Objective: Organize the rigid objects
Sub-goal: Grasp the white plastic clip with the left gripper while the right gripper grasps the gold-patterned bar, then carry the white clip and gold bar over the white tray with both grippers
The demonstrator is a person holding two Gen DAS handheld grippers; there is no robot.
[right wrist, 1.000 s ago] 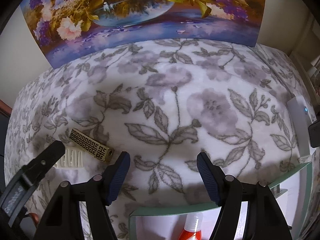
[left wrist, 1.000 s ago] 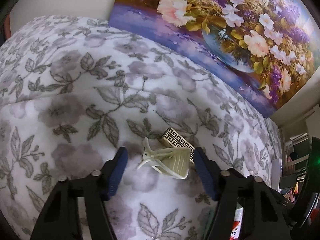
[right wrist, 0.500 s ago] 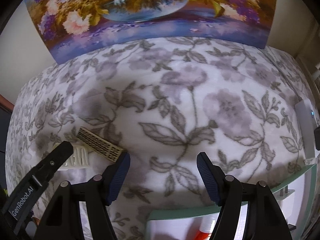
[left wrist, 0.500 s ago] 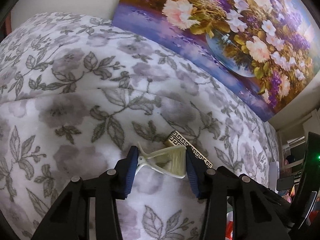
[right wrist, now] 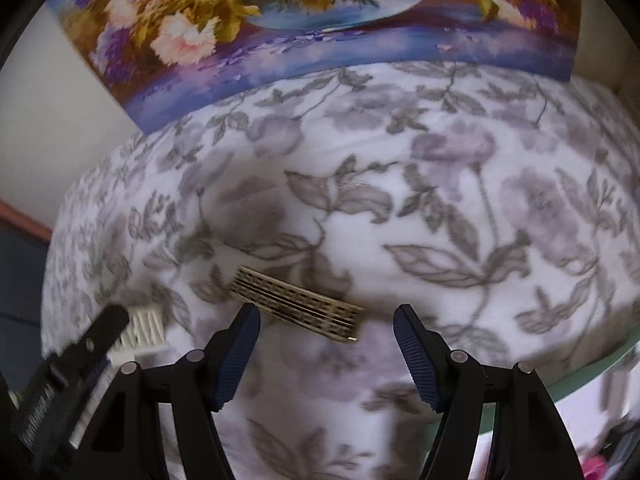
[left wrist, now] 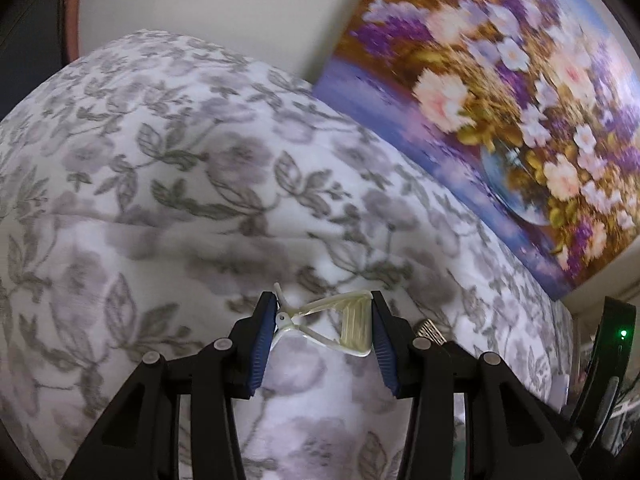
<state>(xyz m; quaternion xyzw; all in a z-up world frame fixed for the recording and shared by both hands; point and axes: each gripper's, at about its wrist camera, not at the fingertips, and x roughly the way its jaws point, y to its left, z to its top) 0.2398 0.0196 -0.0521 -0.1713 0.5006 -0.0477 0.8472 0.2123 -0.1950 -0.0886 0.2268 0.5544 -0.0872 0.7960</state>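
Observation:
A cream plastic hair clip [left wrist: 348, 324] sits crosswise between the blue pads of my left gripper [left wrist: 323, 320], which is shut on it and holds it just above the floral bedspread [left wrist: 200, 200]. A gold-and-black patterned case [right wrist: 296, 304] lies on the bedspread just ahead of my right gripper [right wrist: 326, 314], whose jaws stand open with nothing between them. The right wrist view also catches the hair clip [right wrist: 144, 326] at the lower left, in the black left gripper. One corner of the patterned case [left wrist: 430, 328] peeks out beside the left gripper's right finger.
A large flower painting [right wrist: 320, 20] leans against the wall behind the bed. A green-rimmed container [right wrist: 592, 372] sits at the lower right of the right wrist view. A white device [left wrist: 560, 384] lies near the bed's right edge.
My left gripper closed on the hair clip and lifted it off the bedspread, away from the patterned case. My right gripper moved left, bringing the case in front of its jaws.

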